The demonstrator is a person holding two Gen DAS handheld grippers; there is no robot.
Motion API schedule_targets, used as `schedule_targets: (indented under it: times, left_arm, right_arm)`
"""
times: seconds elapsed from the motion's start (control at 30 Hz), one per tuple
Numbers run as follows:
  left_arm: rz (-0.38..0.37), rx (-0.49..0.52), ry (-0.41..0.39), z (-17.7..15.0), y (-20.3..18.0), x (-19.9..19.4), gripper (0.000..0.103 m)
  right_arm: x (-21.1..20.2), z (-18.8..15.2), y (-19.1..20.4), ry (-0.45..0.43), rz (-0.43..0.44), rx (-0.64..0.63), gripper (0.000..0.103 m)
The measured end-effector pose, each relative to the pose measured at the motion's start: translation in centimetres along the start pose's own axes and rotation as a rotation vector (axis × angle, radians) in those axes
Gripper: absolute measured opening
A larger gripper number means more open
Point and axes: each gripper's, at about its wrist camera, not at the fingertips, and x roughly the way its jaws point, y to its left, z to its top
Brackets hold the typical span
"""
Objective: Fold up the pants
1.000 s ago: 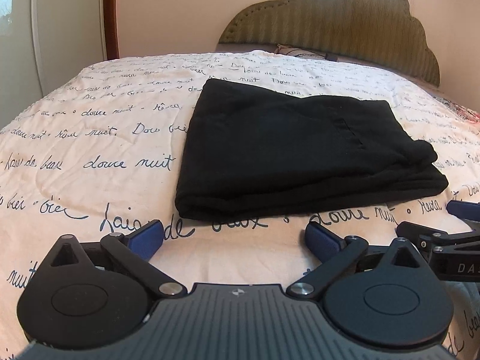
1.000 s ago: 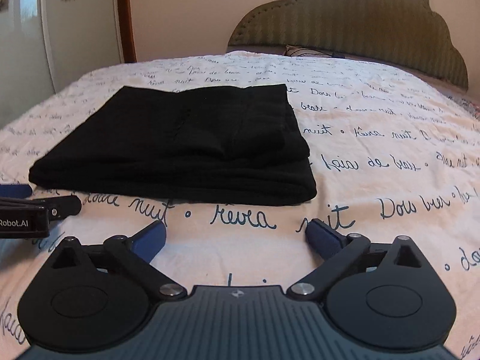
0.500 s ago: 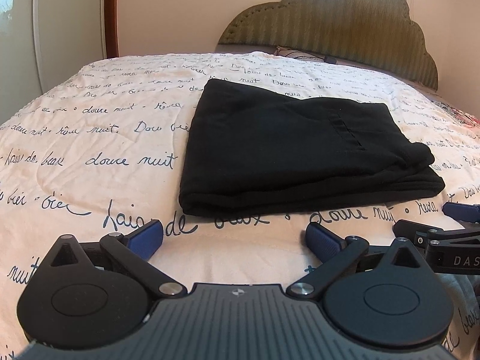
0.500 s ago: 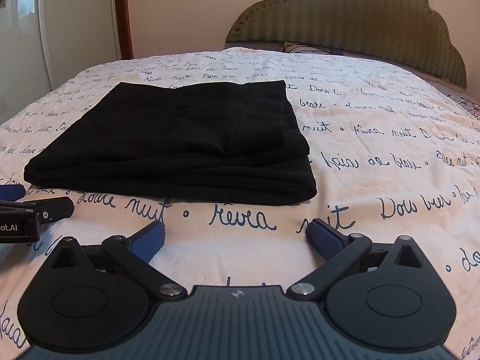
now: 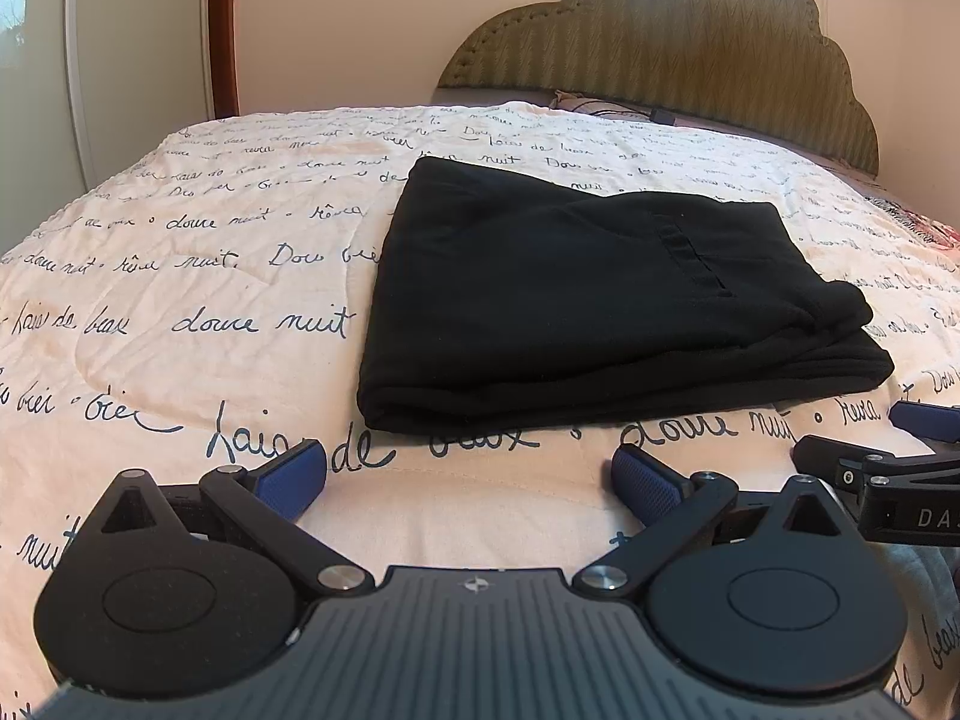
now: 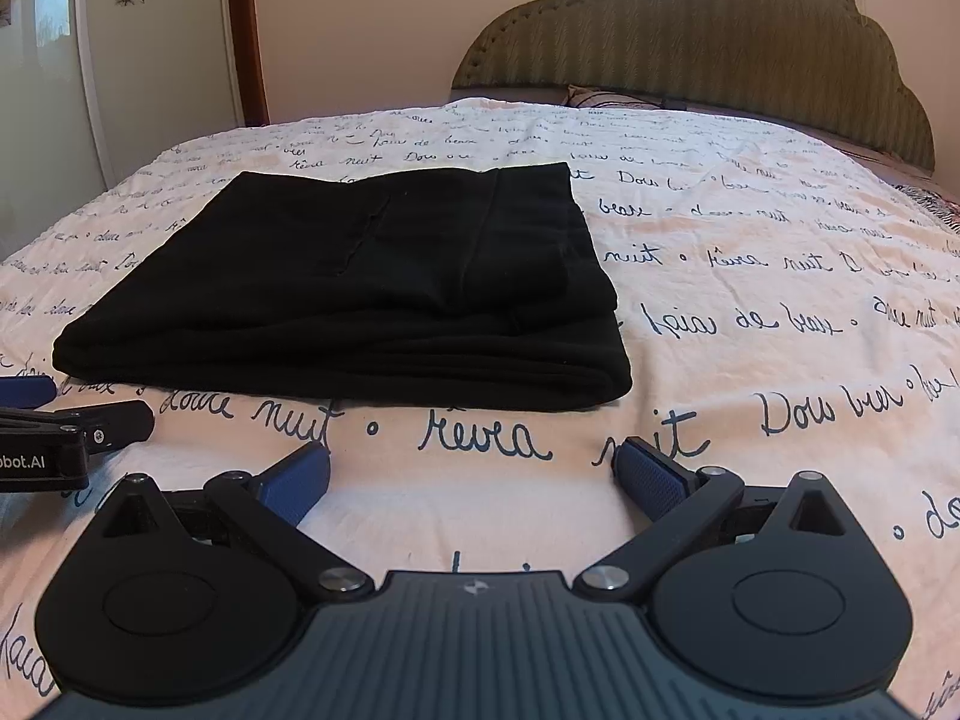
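- Black pants (image 5: pixel 588 300), folded into a flat rectangle, lying on the script-printed bedspread (image 5: pixel 180 276), headboard (image 5: pixel 690 48) beyond.
- Left gripper (image 5: pixel 469 471) spread wide, holding nothing, short of the fold's near edge.
- Right gripper (image 6: pixel 471 471) likewise wide, clear of the cloth.

Left gripper (image 5: pixel 469 474): black linkage arms w/ silver pivot screws, round black hubs, ribbed grey centre housing w/ small star logo. Fingers (image 5: pixel 293 477) are faced w/ blue textured pads. Right gripper (image 6: pixel 471 476): identical build; white lettering "DA" is seen on its body.
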Motion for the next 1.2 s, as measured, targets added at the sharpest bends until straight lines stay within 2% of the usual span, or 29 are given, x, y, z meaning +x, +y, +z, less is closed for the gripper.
schedule_targets:
  times: [1.2]
  left_arm:
    - [-0.002,-0.004,-0.002,0.03,-0.04,-0.07,0.103]
  right_arm:
    - [-0.17,-0.01,-0.25,-0.005,0.010,0.013,0.103]
